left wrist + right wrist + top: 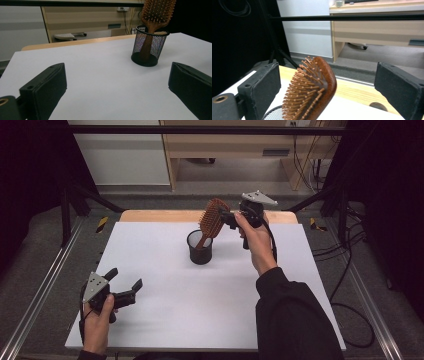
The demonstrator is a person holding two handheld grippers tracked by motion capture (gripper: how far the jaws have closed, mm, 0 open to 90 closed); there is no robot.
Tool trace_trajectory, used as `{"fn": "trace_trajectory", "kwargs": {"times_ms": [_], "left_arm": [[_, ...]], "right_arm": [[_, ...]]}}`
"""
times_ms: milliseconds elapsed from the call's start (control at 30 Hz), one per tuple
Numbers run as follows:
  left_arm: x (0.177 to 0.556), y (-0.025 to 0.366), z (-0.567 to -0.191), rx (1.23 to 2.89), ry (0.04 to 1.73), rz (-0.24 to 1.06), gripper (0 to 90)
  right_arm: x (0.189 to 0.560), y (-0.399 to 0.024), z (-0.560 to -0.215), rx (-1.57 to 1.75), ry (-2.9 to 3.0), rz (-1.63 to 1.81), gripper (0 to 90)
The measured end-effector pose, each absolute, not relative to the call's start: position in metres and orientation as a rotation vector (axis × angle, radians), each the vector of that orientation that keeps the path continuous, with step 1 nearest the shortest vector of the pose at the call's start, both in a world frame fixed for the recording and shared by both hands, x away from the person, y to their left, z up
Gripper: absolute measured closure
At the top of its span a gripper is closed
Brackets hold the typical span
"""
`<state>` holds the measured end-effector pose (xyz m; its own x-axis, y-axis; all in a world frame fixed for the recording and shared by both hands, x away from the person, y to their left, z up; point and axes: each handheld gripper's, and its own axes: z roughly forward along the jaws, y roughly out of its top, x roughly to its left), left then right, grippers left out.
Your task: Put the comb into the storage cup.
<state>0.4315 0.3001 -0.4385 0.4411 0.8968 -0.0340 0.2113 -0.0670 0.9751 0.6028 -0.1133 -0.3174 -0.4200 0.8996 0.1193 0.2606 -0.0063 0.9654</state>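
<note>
Standing in the mesh cup (pixel 200 248), hairbrush (pixel 212 218) between right hand-held gripper (pixel 226 217) jaws.

Wooden hairbrush (pixel 155 15) handle-down in black mesh cup (pixel 149 45), beyond wide-apart tongs (pixel 120 87).

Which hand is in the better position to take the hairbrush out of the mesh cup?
Right. The right tool is open at the hairbrush head, which sits between its jaws above the mesh cup. The left tool is open near the table's front left corner.
</note>
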Motion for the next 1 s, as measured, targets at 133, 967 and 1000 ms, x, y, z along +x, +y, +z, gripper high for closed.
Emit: {"fn": "trace_trajectory", "kwargs": {"times_ms": [133, 967, 1000], "left_arm": [[0.431, 0.302, -0.438, 1.552, 1.004, 0.751, 2.1], [0.429, 0.311, -0.436, 1.539, 0.996, 0.785, 2.1], [0.428, 0.311, -0.436, 1.538, 0.997, 0.79, 2.1]], "right_arm": [[0.598, -0.112, -0.319, 1.161, 1.696, 1.409, 8.0], [0.548, -0.146, -0.311, 0.996, 1.728, 1.558, 3.8], [0.545, -0.149, -0.311, 0.992, 1.726, 1.563, 3.8]]}}
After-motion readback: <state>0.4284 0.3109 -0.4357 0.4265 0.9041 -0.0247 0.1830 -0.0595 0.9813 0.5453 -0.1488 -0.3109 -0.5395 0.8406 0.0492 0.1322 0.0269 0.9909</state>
